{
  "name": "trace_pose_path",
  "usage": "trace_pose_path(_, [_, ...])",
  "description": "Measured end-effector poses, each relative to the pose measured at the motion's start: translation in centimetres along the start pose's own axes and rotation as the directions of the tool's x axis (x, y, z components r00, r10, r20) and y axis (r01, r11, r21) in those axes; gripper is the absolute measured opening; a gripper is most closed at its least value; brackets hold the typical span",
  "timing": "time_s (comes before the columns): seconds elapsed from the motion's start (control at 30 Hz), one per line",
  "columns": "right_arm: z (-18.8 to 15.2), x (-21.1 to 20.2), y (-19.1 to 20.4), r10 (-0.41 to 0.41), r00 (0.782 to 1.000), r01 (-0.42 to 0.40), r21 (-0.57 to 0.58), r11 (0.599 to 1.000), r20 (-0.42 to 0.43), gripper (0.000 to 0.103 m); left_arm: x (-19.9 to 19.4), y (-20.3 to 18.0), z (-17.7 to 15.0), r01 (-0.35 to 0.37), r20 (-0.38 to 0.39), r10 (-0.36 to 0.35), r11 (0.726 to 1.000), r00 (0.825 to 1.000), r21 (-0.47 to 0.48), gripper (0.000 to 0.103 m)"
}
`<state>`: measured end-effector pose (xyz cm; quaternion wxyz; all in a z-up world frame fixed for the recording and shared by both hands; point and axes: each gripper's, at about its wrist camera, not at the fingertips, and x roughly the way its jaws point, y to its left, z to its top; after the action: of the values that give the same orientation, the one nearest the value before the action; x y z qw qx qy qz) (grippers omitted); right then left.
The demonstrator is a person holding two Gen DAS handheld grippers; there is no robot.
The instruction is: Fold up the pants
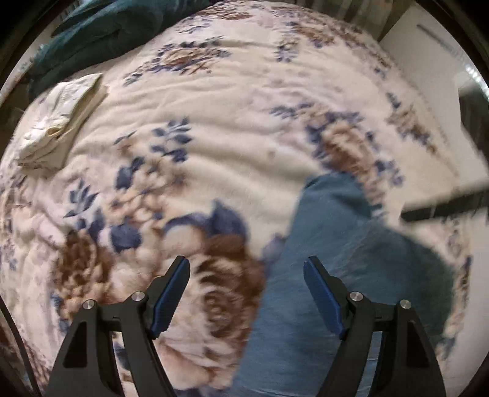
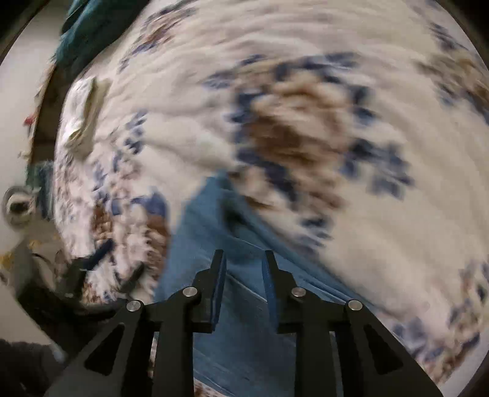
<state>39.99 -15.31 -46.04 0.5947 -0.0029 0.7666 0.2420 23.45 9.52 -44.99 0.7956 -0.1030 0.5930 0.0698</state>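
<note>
Both grippers hover with jaws open and empty, left gripper (image 1: 246,274) beside, right gripper (image 2: 244,262) over blue pants (image 1: 321,259) on a floral bed (image 1: 229,122); a single-layer pinch could skew the fold.

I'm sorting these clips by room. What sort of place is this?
Most likely a bedroom: blue pants lie on a bed's floral blanket, with a folded cream cloth and a dark teal cover at its far edge.

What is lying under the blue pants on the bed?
The blue pants lie directly on the floral blanket, which shows all around them. Whether anything else sits beneath the fabric cannot be seen, because the pants cover that part of the blanket.
</note>
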Motion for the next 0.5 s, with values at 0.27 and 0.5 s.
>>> trace_pose_path(0.27, [-4.7, 3.0, -0.9, -0.017, 0.998, 0.015, -0.041, 0.999, -0.055, 0.027, 4.9, -4.6, -0.1, -0.002, -0.09, 0.008, 0.997, 0.996, 0.072, 0.08])
trace_pose_path(0.5, [-1.9, 1.0, -1.9, -0.016, 1.0, 0.017, -0.042, 0.999, 0.018, 0.061, 5.5, -3.1, -1.2, -0.042, -0.087, 0.046, 0.998, 0.995, 0.047, 0.101])
